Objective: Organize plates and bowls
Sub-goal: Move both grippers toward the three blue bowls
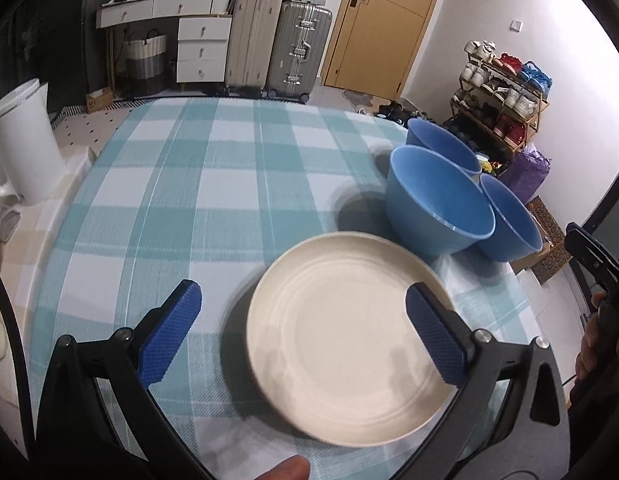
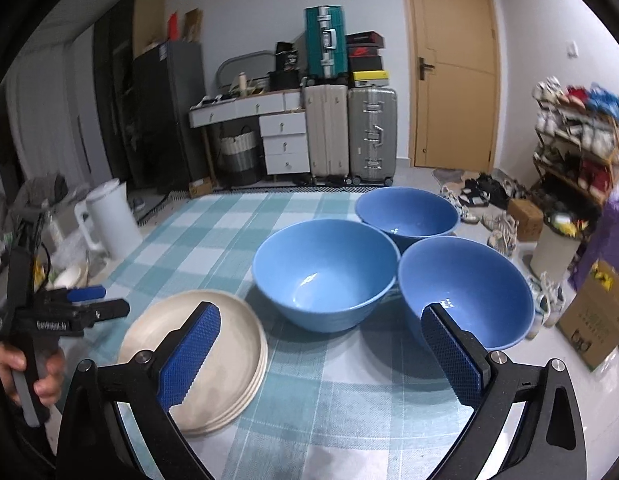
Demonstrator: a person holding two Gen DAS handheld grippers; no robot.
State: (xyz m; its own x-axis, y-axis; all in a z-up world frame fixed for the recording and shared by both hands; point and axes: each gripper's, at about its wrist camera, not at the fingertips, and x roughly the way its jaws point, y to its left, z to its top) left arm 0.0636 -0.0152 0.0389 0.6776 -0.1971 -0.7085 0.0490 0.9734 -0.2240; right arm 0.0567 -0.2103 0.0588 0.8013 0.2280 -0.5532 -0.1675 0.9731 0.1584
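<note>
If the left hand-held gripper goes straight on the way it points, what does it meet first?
Most likely the stack of cream plates: the open left hand-held gripper points down at it, nothing between. Depth is hard to judge.

bowls (image 2: 324,276) blue | plates (image 2: 197,360) cream | tablecloth (image 1: 213,184) teal-white check

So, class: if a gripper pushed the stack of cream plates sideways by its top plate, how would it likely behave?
The stack of cream plates looks rigid and glossy, so the top plate would probably slide off the ones beneath. Low and flat, it is unlikely to tip. The checked tablecloth may drag on the bottom plate or bunch.
</note>
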